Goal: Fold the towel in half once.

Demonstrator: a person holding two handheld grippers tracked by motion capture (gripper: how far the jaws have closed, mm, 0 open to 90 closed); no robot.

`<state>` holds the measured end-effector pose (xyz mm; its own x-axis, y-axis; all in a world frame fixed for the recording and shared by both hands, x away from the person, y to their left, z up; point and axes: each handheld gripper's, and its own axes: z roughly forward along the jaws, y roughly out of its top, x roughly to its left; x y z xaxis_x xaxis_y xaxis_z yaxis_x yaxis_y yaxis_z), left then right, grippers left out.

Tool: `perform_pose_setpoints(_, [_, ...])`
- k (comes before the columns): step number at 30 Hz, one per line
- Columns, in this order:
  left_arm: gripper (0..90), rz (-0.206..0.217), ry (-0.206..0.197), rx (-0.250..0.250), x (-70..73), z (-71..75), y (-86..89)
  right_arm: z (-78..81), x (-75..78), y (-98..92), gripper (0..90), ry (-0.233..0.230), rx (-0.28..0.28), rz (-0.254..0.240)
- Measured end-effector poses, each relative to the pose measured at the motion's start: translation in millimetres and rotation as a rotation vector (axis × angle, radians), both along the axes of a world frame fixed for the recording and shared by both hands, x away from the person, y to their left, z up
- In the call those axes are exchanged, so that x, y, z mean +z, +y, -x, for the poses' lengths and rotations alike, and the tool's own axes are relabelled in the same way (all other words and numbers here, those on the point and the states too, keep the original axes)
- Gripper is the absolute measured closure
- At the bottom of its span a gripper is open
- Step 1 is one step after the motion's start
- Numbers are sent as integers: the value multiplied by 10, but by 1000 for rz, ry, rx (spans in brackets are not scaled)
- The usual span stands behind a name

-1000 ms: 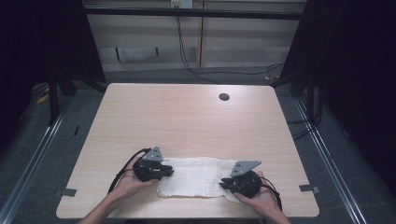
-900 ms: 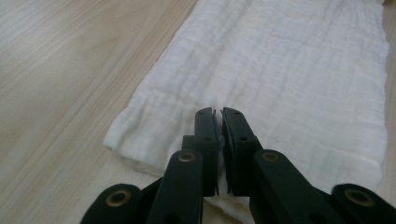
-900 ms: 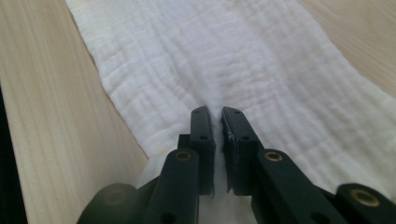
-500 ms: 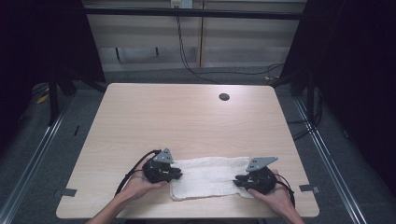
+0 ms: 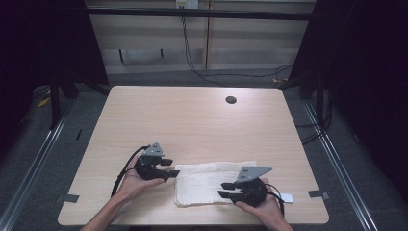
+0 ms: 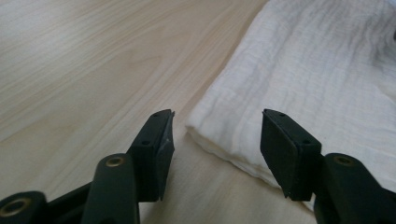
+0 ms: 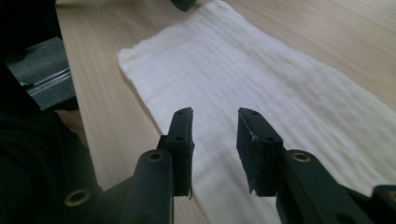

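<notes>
We see a white crinkle-weave cloth (image 5: 211, 182) folded flat on the table (image 5: 192, 120), left gripper (image 5: 169, 171) just opened at its corner, right gripper (image 5: 225, 189) parted, clamping nothing.

No text, label, brand, number or sign can be read anywhere, neither on the wooden table (image 5: 192, 125), nor on the white cloth (image 5: 207, 183), nor on the small white tag (image 5: 287, 198) lying at the table's near right edge, whose face is too small to make out.
</notes>
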<state>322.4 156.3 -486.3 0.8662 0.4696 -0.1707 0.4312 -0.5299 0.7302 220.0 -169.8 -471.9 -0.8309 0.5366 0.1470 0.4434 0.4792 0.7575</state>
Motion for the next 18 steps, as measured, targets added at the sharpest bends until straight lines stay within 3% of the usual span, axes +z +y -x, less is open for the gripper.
perform_pose_setpoints(9, [372,-14,19,26,-33,-54,23,-101,-21,750,701,21,179,-1])
perform_pose_setpoints(13, [376,-17,13,35,-26,-77,65,-96,-88,902,688,53,203,5])
perform_pose_setpoints(18, [359,-14,9,50,-28,-91,106,-114,-150,1133,654,33,234,25])
